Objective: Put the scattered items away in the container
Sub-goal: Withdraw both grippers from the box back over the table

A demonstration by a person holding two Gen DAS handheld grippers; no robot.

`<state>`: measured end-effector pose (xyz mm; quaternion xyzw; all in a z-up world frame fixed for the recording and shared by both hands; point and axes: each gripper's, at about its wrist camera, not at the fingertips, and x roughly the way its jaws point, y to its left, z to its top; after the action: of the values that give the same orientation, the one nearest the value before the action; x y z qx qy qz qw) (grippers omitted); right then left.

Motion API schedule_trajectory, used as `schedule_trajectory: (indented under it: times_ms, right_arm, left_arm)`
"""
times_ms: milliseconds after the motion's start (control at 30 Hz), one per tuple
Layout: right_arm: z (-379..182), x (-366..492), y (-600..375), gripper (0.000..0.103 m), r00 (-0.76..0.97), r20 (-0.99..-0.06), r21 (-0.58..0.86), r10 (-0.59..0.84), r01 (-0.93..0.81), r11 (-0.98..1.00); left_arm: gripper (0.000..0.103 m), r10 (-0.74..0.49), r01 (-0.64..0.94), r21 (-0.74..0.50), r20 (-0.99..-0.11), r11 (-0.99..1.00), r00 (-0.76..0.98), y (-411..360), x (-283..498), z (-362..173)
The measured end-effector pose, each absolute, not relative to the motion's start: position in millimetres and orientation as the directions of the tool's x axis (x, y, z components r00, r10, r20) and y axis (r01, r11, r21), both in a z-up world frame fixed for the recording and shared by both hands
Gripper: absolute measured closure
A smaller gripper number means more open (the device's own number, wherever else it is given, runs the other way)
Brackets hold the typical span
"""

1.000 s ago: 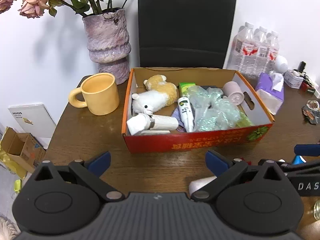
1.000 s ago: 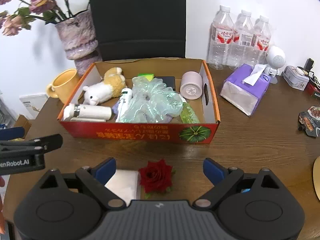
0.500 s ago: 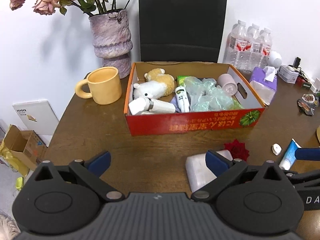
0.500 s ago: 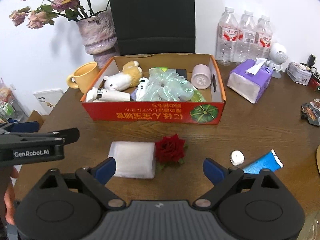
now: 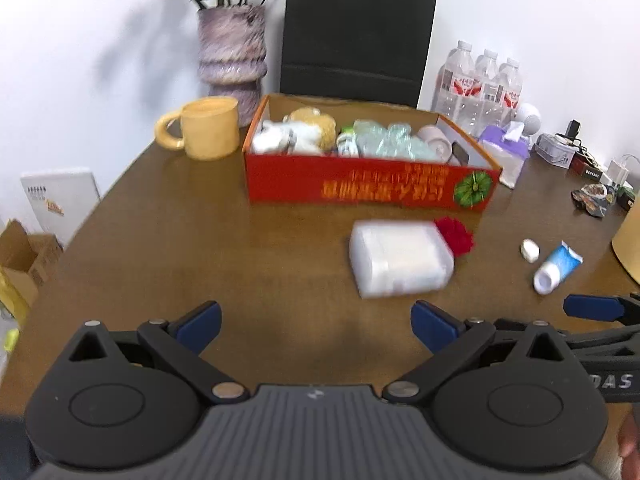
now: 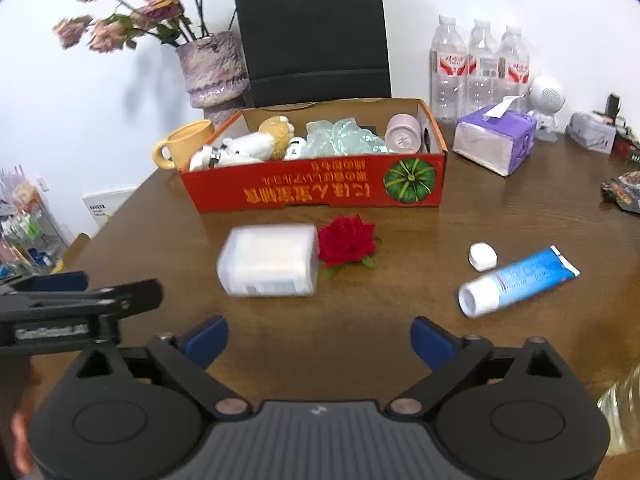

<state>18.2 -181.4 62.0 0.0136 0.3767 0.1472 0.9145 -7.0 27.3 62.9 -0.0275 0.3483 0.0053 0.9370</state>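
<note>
A red cardboard box [image 5: 368,184] [image 6: 312,190] at the table's middle holds plush toys, a tube, crumpled plastic and a pink roll. In front of it lie a white plastic case [image 5: 400,258] [image 6: 270,260], a red fabric rose [image 5: 456,235] [image 6: 347,240], a small white cap [image 5: 530,249] [image 6: 483,256] and a blue-and-white tube [image 5: 558,267] [image 6: 516,282]. My left gripper [image 5: 316,320] is open and empty, hovering near the table's front, short of the case. My right gripper [image 6: 318,336] is open and empty, short of the case and the tube.
A yellow mug [image 5: 204,128] and a purple vase [image 5: 232,60] of flowers stand left of the box. Water bottles [image 6: 480,68], a purple tissue pack [image 6: 496,142] and small gadgets stand at the right. A black bag [image 6: 316,36] stands behind the box.
Both grippers have pulled back from the box toward the table's front. The case, rose, cap and tube now show fully ahead of them. Both stay open.
</note>
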Motion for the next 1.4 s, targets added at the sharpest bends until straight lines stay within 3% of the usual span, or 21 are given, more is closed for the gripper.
schedule_trajectory:
  times_ms: [400, 1400]
  right_arm:
    - [11, -33, -189, 0.002, 0.763, -0.610, 0.057, 0.212, -0.225, 0.973]
    - [-5, -28, -186, 0.000, 0.755, -0.640, 0.017, 0.141, -0.169, 0.985]
  left_arm:
    - [0.000, -0.015, -0.010, -0.036, -0.614, 0.999, 0.789, 22, -49, 15]
    - [0.000, 0.001, 0.011, 0.014, -0.643, 1.000, 0.766, 9, -49, -3]
